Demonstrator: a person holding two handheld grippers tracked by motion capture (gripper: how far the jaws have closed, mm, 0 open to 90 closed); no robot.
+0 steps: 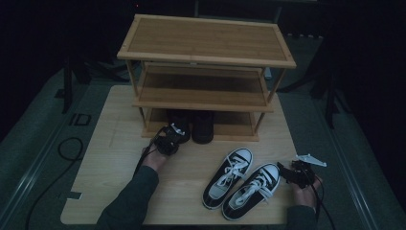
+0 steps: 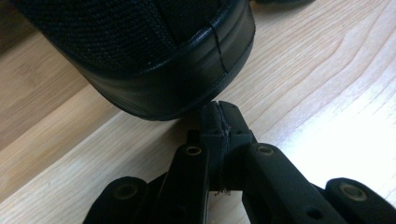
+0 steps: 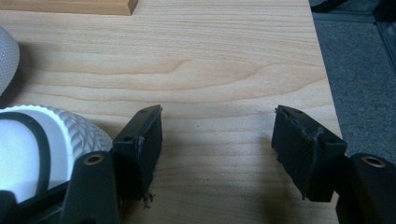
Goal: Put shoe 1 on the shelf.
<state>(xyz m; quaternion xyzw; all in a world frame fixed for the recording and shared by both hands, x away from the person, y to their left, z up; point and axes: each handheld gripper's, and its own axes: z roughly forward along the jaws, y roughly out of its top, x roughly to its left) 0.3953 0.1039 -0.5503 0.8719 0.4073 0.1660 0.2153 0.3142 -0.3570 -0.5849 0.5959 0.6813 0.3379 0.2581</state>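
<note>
A pair of black shoes [image 1: 191, 125] stands on the bottom shelf of a bamboo shoe rack [image 1: 206, 40]. My left gripper [image 1: 173, 135] sits just in front of the left black shoe. Its jaws are shut with nothing between them, and the left gripper [image 2: 219, 116] has its tip right at the shoe's rubber heel [image 2: 154, 88]. A pair of black-and-white sneakers [image 1: 239, 184] lies on the table. My right gripper [image 1: 287, 168] is beside the toe of the right sneaker. The right gripper [image 3: 217, 126] is open over bare wood, with the white toe cap [image 3: 42, 144] just outside its left jaw.
The rack's middle shelf [image 1: 203, 91] and top shelf hold nothing. The wooden table [image 1: 115, 158] ends close to the right of my right gripper, with grey floor [image 3: 359, 70] beyond. A black cable [image 1: 67, 153] loops on the floor at the left.
</note>
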